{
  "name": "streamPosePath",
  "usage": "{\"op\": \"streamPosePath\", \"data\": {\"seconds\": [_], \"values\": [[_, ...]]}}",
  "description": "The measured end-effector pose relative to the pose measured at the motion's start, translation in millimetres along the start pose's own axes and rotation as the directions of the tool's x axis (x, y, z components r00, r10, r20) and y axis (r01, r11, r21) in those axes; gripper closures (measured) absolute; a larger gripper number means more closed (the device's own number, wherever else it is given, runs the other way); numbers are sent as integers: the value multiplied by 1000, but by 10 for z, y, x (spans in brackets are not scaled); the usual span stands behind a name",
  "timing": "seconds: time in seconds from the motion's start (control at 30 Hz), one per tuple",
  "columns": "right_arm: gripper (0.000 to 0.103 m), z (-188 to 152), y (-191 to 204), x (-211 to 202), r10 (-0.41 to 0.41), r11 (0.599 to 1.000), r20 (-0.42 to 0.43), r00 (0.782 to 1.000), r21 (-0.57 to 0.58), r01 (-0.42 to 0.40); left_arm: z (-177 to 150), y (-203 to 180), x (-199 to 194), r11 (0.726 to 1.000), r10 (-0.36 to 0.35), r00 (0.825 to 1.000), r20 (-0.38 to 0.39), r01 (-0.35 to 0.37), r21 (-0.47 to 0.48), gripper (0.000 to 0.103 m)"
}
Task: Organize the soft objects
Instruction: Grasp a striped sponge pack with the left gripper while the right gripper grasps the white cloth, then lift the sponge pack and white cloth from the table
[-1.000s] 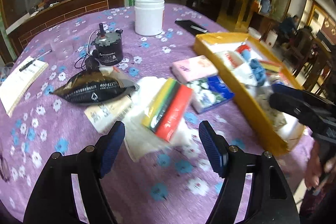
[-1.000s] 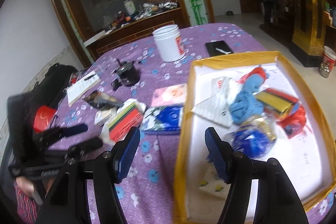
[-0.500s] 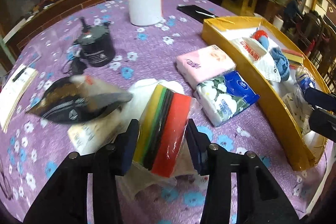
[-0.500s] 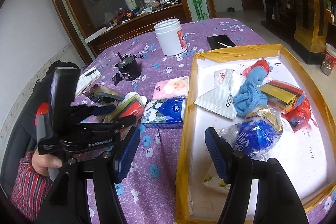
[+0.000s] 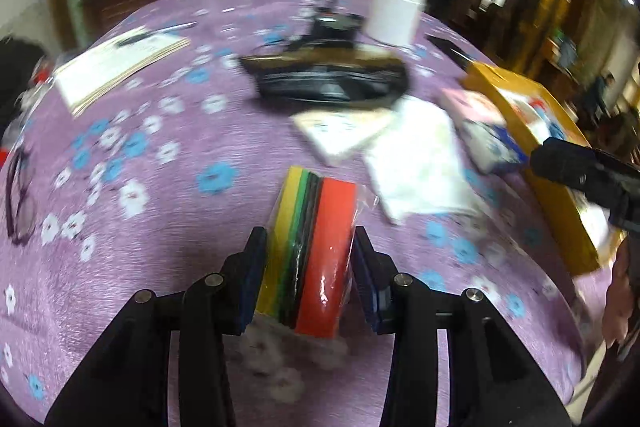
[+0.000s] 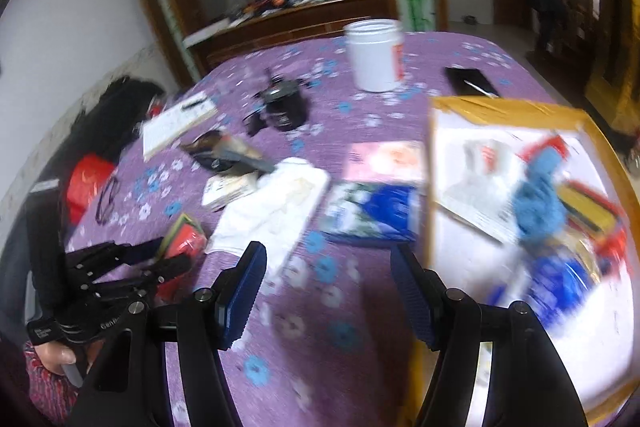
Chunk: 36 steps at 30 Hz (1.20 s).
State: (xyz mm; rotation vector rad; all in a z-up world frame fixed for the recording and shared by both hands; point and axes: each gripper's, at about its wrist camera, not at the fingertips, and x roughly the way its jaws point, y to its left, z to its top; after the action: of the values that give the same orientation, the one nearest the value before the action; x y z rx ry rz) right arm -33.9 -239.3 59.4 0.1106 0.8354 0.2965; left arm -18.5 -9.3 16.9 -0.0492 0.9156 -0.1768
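Striped sponge pack (image 5: 310, 247) is sitting clamped in my left gripper (image 5: 310, 259), long axis pointing away; only the right view is showing my right gripper (image 6: 326, 287) gaping over the tablecloth (image 6: 320, 327)

The plastic-wrapped stack of yellow, green, black and red sponges (image 5: 310, 247) stands on edge, pinched between two black jaws, raised off the purple flowered table (image 5: 168, 211); a crumpled white cloth (image 5: 420, 163) lies flat just beyond it; a pink tissue pack (image 6: 386, 161) and a blue-and-white flowered tissue pack (image 6: 374, 213) lie side by side against the outer wall of the yellow-edged cardboard tray (image 6: 430, 163); inside the tray rest a blue knitted cloth (image 6: 540, 207), a white printed bag (image 6: 476, 187) and a blue wrapped bundle (image 6: 560, 287), blurred.
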Motion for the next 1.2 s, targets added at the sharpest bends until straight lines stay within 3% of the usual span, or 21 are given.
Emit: {"op": "streamPosePath", "data": {"seconds": [0.17, 0.27, 0.37, 0.43, 0.53, 0.6, 0.63, 0.67, 0.7, 0.73, 0.8, 1.07, 1.2], "values": [[28, 274, 433, 427, -6, 981, -65, 998, -194, -7, 10, 56, 61, 999, -33, 999, 0, 33, -20, 64], [23, 380, 606, 728, -46, 939, -130, 990, -343, -1, -9, 104, 80, 996, -74, 997, -9, 73, -45, 64], [17, 438, 729, 923, -86, 887, -127, 988, -461, 18, 1, 124, 96, 994, -92, 996, -8, 91, -64, 64], [14, 477, 766, 1036, -96, 864, -125, 987, -503, 20, 1, 105, 92, 994, -93, 996, -8, 92, -58, 64], [5, 499, 743, 1200, -91, 866, -177, 980, -499, -10, -5, 109, 88, 993, -98, 995, -7, 98, -60, 64], [7, 461, 712, 1373, -161, 864, -215, 963, -502, 32, -4, 111, 90, 993, -101, 995, -7, 101, -61, 64], [9, 424, 684, 1418, -168, 868, -234, 958, -495, 32, -6, 107, 92, 993, -102, 995, -7, 101, -59, 64], [14, 420, 629, 1380, -121, 892, -223, 967, -451, 7, -5, 98, 93, 993, -103, 995, -8, 102, -54, 64], [32, 412, 601, 1372, -93, 904, -241, 966, -428, -20, -8, 97, 90, 993, -104, 995, -7, 103, -51, 64], [62, 405, 580, 1345, -52, 917, -257, 965, -396, -56, -8, 94, 88, 993, -105, 995, -6, 104, -49, 64], [95, 369, 600, 1274, -66, 920, -247, 967, -390, -37, -6, 94, 80, 993, -106, 994, -1, 106, -49, 64], [98, 6, 580, 590, 73, 958, -190, 979, -259, -122, -14, 27, 58, 993, -116, 993, 3, 116, -14, 64], [98, -204, 591, 345, 146, 963, -201, 969, -196, -185, -22, -28, 55, 993, -114, 993, -2, 114, 11, 64]]}}
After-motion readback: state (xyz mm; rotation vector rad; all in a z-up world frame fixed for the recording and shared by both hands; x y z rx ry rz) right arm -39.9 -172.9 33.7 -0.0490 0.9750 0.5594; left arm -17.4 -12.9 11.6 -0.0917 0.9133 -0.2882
